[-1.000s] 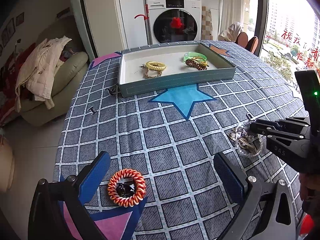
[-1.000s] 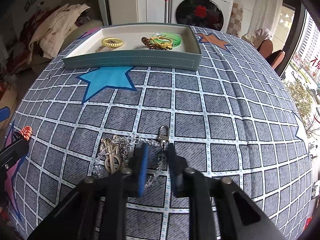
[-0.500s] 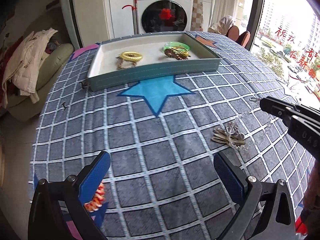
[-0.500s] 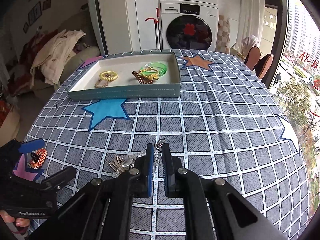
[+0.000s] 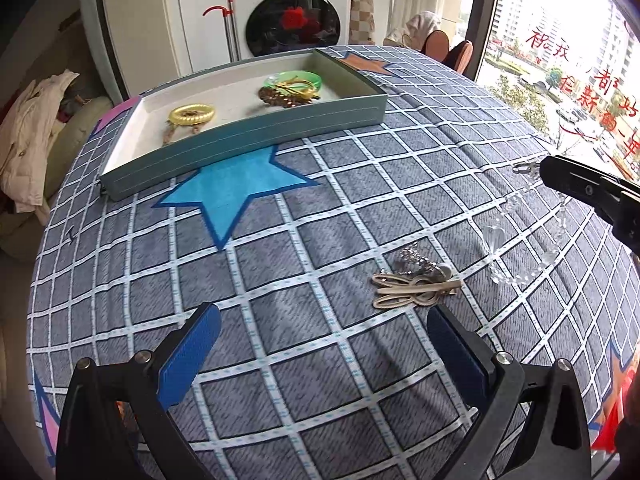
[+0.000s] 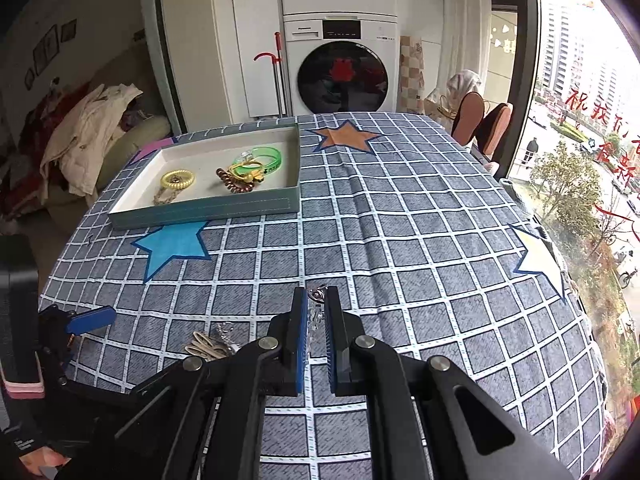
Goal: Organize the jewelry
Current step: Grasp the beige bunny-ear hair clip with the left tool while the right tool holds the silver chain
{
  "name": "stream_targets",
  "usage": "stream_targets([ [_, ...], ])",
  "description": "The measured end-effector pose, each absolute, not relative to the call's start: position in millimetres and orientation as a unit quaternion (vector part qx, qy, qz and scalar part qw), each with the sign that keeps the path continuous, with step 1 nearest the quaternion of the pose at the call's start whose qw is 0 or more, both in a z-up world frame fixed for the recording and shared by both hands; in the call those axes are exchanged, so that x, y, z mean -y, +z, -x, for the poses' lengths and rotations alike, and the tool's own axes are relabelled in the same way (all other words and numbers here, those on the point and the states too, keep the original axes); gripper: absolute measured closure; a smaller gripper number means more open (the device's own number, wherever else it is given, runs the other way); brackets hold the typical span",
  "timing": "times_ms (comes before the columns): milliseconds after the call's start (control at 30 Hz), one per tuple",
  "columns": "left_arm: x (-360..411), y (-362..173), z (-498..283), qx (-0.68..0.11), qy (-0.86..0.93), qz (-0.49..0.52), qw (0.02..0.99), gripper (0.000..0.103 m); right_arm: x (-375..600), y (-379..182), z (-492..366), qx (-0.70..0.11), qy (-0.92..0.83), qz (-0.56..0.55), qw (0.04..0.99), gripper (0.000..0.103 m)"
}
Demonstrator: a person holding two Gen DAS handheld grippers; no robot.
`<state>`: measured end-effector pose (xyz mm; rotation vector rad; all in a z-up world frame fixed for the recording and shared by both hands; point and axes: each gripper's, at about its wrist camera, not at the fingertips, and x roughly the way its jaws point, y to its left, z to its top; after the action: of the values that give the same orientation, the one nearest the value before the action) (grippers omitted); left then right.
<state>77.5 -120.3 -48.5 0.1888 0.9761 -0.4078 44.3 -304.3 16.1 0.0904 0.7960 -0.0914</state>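
Higher now: right claw (image 6: 316, 312) with one clear bead chain (image 5: 516, 256)

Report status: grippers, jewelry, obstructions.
Right gripper shut on clear bead chain, lifted. Left gripper open, empty. Beige hair clips on cloth. Path to tray unobstructed.

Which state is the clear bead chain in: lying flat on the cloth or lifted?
Lifted. The right gripper is shut on the clear bead chain, which hangs in loops from it above the tablecloth.

Bright window (image 5: 560, 80) daylight, perhaps overexposed; strong fisheye edge distortion.
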Motion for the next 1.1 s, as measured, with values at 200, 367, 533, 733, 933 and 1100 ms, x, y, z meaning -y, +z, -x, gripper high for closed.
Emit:
stream_targets([
  [200, 141.6, -54.9, -81.8, -0.476, -0.211, -0.102, 0.847, 0.000, 316.7, 10.2, -41.0, -0.394, -0.047, -0.061, 0.916, 0.094],
  [367, 155.4, -57.4, -83.6, -0.486, -0.214, -0.093, 0.843, 0.000, 317.3, 7.3, -39.3, -0.395, -0.045, -0.064, 0.915, 0.094],
  [533, 162.6, -59.8, -87.1, -0.490, -0.190, -0.095, 0.846, 0.000, 318.7, 6.2, -39.2, -0.395, -0.043, -0.068, 0.915, 0.094],
  [733, 160.2, -53.8, -82.8, -0.477, -0.198, -0.096, 0.851, 0.020, 318.5, 5.7, -37.8, -0.395, -0.042, -0.072, 0.915, 0.094],
  [933, 147.0, -50.1, -81.4, -0.476, -0.225, -0.080, 0.847, 0.029, 316.4, 7.5, -38.4, -0.394, -0.035, -0.078, 0.915, 0.094],
  [1100, 127.3, -42.4, -78.4, -0.476, -0.234, -0.056, 0.846, 0.029, 311.5, 12.9, -42.2, -0.390, -0.022, -0.081, 0.917, 0.094],
])
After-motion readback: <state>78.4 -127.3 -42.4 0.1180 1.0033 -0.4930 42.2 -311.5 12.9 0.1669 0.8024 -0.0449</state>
